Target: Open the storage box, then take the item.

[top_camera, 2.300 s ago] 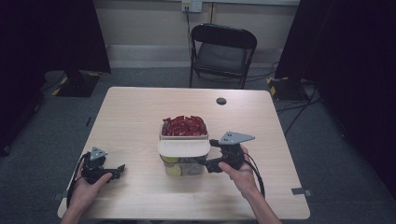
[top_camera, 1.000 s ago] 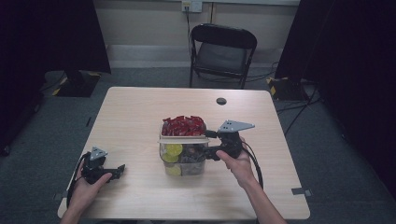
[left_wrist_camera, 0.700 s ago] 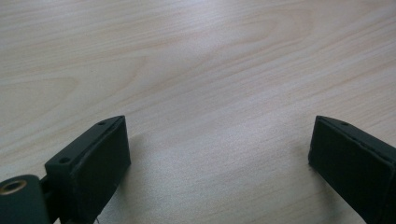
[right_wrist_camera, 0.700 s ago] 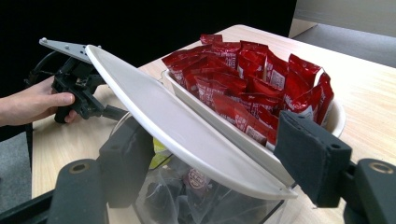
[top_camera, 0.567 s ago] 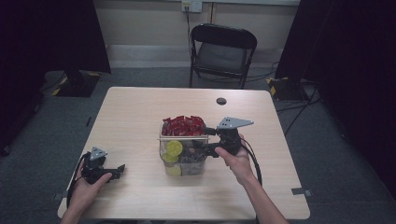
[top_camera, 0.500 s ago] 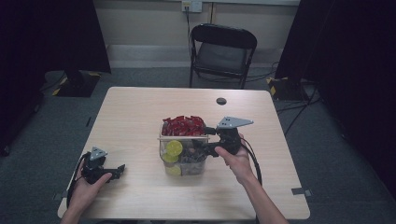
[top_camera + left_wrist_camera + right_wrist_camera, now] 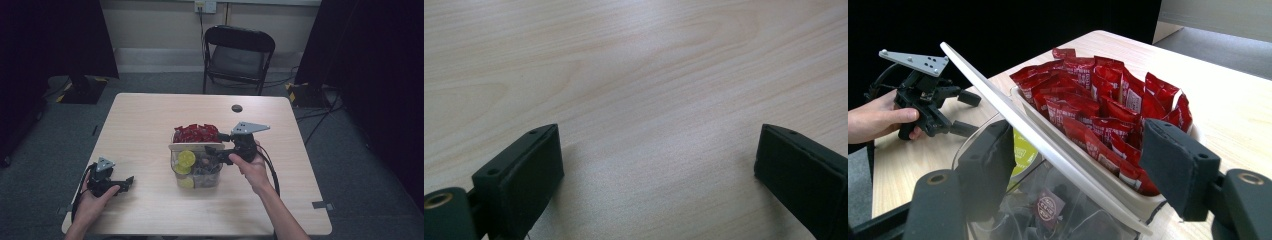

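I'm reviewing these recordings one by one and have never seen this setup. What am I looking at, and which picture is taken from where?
There is no robot here. A person sits at a table and holds a hand-operated claw in each hand. The high view looks down from above. Each of the other two comes from a camera riding on one claw, looking along its black jaws.

On the table stands a clear tub with lime slices inside. A tray of red packets sits beside it.

The left claw rests open over bare wood. The right claw reaches over the tub. Its jaws have just been closing, with a tilted white lid between them, but they don't appear to be pinching it.
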A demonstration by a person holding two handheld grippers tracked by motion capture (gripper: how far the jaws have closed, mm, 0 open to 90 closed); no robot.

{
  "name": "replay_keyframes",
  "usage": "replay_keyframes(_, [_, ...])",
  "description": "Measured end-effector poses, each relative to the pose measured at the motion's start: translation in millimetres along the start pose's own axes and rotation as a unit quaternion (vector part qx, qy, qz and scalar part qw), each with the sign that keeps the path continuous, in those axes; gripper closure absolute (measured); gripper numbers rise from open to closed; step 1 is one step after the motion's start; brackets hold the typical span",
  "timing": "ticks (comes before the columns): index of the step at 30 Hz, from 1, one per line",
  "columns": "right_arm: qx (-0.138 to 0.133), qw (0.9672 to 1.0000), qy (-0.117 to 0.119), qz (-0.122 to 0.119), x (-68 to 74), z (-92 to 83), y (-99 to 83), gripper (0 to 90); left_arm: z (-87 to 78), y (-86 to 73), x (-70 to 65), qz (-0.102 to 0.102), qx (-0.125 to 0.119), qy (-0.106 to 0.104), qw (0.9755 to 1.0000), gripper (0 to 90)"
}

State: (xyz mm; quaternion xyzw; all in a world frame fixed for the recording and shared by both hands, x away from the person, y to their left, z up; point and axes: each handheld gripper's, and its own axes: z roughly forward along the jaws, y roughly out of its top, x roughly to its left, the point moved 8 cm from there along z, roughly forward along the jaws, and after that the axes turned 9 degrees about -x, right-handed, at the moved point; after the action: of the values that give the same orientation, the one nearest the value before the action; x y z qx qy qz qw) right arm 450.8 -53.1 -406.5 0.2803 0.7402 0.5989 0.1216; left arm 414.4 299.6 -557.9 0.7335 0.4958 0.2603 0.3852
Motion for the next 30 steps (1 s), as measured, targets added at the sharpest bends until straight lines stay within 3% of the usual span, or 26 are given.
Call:
replay_keyframes(9, [-0.002, 1.0, 0.0, 0.004, -3.7, 1.9, 0.0, 29.7, 0.1, 1.1, -1.3, -0.002, -0.002, 0.001, 1.0, 6.2])
replay_keyframes(10, [-0.002, 1.0, 0.0, 0.005, -3.9, 1.8, -0.2, 29.7, -0.3, 2.2, -2.5, -0.003, -0.006, -0.002, 1.0, 9.2])
replay_keyframes(11, [-0.002, 1.0, 0.0, 0.005, -4.3, 1.3, -0.3, 29.7, -1.0, 3.3, -2.9, 0.002, -0.007, -0.004, 1.0, 18.5])
replay_keyframes(12, [-0.001, 1.0, -0.001, 0.005, -4.7, 1.0, -0.4, 29.7, -1.3, 5.0, -6.6, -0.011, -0.007, -0.013, 0.9998, 17.3])
replay_keyframes(15, [-0.001, 1.0, -0.002, 0.005, -5.5, 0.8, -0.5, 29.7, -2.4, 9.5, -9.2, -0.008, -0.008, -0.011, 0.9999, 17.8])
replay_keyframes(16, [-0.001, 1.0, -0.002, 0.006, -6.0, 0.8, -0.4, 29.6, -4.4, 17.6, -15.0, -0.008, -0.024, -0.021, 0.9995, 18.9])
replay_keyframes(17, [-0.001, 1.0, -0.002, 0.006, -6.0, 0.8, -0.4, 29.6, -4.4, 17.6, -15.0, -0.008, -0.024, -0.021, 0.9995, 19.0])
replay_keyframes(18, [-0.002, 1.0, -0.002, 0.008, -7.0, 1.2, -0.4, 29.6, -6.5, 25.1, -22.4, -0.012, -0.032, -0.038, 0.9987, 19.3])
replay_keyframes(20, [-0.003, 0.9999, -0.002, 0.01, -7.7, 2.0, -0.5, 29.8, -7.4, 28.7, -26.9, -0.011, -0.038, -0.045, 0.9982, 20.5])
replay_keyframes(23, [-0.002, 0.9999, -0.002, 0.011, -8.0, 2.5, -0.4, 30.2, -13.2, 41.5, -46.8, 0.0, -0.054, -0.071, 0.996, 20.5])
replay_keyframes(24, [-0.002, 0.9999, -0.002, 0.011, -8.0, 2.5, -0.4, 30.2, -13.2, 41.5, -46.8, 0.0, -0.054, -0.071, 0.996, 20.5])
replay_keyframes(25, [-0.002, 1.0, 0.0, 0.01, -8.3, 2.5, 0.1, 31.0, -17.6, 48.7, -57.1, 0.01, -0.066, -0.085, 0.9942, 20.6])
replay_keyframes(27, [-0.002, 0.9999, -0.001, 0.01, -8.5, 2.6, 0.6, 31.5, -20.1, 52.5, -62.4, 0.013, -0.072, -0.091, 0.9932, 21.1])
replay_keyframes(30, [-0.004, 0.9999, -0.002, 0.013, -10.6, 3.5, 1.4, 34.3, -30.8, 64.6, -77.5, 0.023, -0.095, -0.108, 0.9893, 21.5])
